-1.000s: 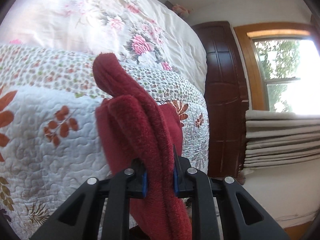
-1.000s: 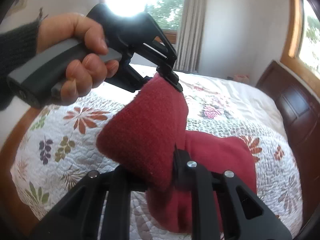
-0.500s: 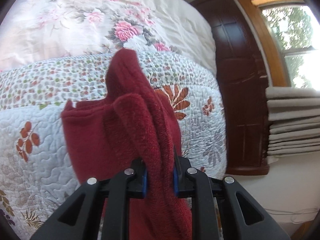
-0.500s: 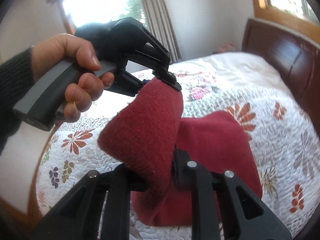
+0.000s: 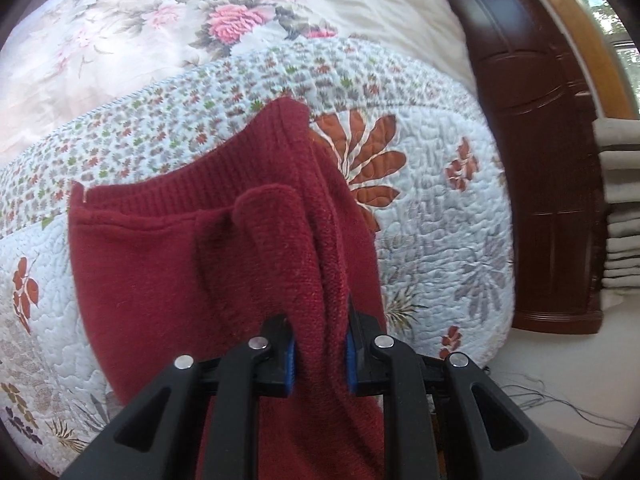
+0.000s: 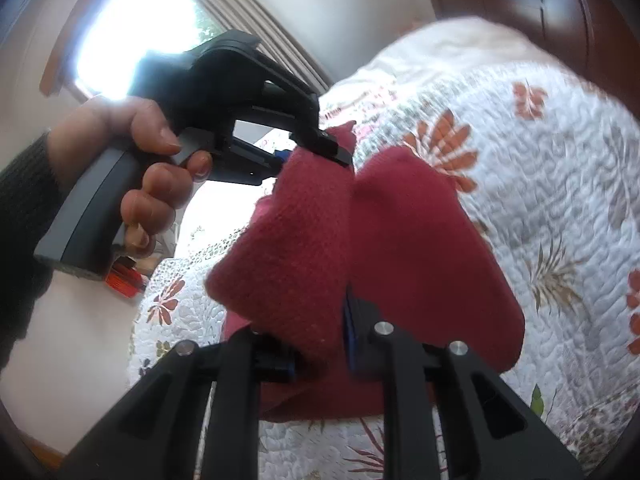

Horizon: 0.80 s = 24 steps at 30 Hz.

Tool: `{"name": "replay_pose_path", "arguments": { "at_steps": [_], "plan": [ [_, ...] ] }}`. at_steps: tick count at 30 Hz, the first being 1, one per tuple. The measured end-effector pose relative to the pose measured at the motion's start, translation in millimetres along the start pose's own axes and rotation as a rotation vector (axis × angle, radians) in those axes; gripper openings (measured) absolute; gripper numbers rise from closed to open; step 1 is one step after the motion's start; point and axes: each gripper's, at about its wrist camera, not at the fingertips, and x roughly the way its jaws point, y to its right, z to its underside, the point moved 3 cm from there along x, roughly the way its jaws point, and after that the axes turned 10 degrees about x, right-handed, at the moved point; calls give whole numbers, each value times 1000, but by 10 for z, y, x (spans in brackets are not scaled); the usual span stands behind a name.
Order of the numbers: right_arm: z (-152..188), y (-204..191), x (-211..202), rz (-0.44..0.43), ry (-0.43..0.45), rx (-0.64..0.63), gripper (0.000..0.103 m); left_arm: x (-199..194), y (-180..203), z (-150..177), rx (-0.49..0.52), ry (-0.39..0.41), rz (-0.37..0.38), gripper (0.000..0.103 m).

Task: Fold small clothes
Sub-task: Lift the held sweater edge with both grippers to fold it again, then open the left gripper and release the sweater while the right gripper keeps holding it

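A bed covered by a white quilt printed with leaves is seen below. A dark red knitted garment is held up over the quilt, bunched at two points. One fold is clamped by the left gripper, its jaws closed on the cloth; another is pinched in the closed jaws of the right gripper. The left gripper's handle is gripped by a hand.

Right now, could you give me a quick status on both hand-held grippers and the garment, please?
Left hand-held gripper shut on red knit garment. Right hand-held gripper shut on it too. Garment held over quilted bedspread. Nothing in the way.
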Motion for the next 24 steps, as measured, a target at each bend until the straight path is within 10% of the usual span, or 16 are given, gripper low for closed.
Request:
{"name": "replay_pose_path", "arguments": {
  "at_steps": [16, 21, 24],
  "plan": [
    [50, 823, 55, -143, -95, 247, 16, 370, 384, -24, 42, 8, -110, 23],
    [100, 1102, 110, -174, -145, 291, 30, 61, 555, 29, 87, 161, -28, 70],
    [85, 1210, 51, -223, -178, 297, 36, -389, 548, 148, 123, 311, 56, 78]
  ]
}}
